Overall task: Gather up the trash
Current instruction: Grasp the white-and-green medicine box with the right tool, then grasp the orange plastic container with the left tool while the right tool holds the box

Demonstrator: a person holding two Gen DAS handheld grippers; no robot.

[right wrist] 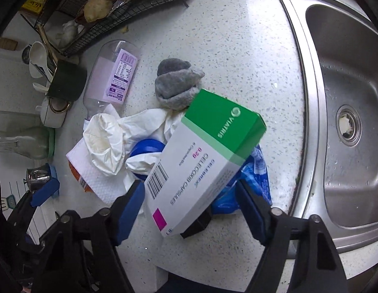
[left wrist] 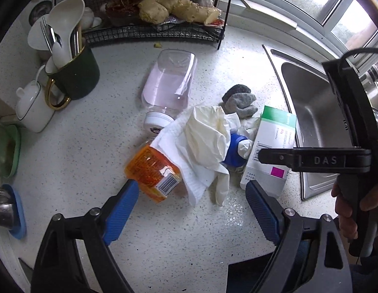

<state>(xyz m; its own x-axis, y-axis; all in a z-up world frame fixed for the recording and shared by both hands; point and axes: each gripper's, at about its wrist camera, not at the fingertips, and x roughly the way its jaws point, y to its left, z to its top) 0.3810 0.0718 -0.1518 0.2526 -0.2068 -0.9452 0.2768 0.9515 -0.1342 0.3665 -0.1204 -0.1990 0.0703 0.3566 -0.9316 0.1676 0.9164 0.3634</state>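
Note:
A heap of trash lies on the speckled counter (left wrist: 91, 146): an orange packet (left wrist: 149, 171), a white paper towel (left wrist: 174, 141), a crumpled cream glove (left wrist: 208, 131), a blue cap (left wrist: 234, 151), a grey sock (right wrist: 176, 90) and a clear bottle (left wrist: 169, 83) on its side. My left gripper (left wrist: 191, 190) hangs open over the heap, its left pad close to the orange packet. A green-and-white medicine box (right wrist: 201, 158) lies tilted on a blue plastic bag (right wrist: 257, 171). My right gripper (right wrist: 190, 188) straddles the box's near end, open; the left pad meets its edge and a small gap shows at the right pad.
A steel sink (right wrist: 347, 97) borders the heap on the right. A black wire rack (left wrist: 164, 31) with ginger stands at the back. A dark green mug (left wrist: 74, 75) full of utensils and a white lidded pot (left wrist: 32, 107) sit at the left. A hand (left wrist: 347, 207) grips the right tool.

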